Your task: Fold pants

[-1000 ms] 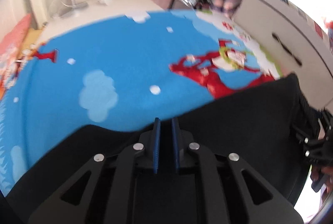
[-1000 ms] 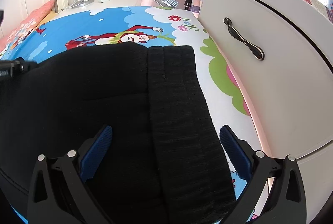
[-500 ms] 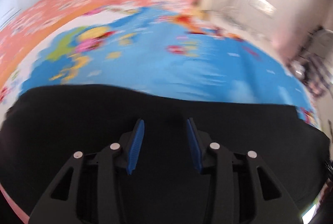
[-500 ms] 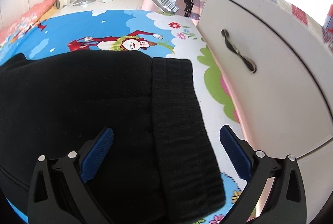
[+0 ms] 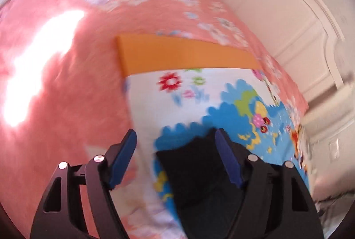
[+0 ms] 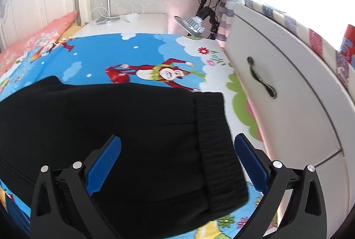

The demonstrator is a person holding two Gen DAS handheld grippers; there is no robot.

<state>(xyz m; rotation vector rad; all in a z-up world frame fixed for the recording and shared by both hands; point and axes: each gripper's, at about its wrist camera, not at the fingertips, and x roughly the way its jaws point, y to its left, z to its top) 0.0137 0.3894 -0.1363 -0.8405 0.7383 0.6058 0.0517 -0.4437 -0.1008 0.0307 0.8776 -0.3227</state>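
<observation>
Left wrist view: the left tool (image 5: 175,158) is opening, nothing gripped, over the pants (image 5: 195,172) end near the play mat (image 5: 233,110) edge. Right wrist view: the right tool (image 6: 177,161) hangs released above the waistband (image 6: 213,139). Next, probably regrasp for another fold.

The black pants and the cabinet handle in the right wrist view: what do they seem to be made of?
The black pants look like soft matte knit fabric, perhaps fleece; the ribbed band shows fine parallel ridges. The cabinet handle seems to be dark metal with a slight sheen, though coated plastic is possible.
</observation>
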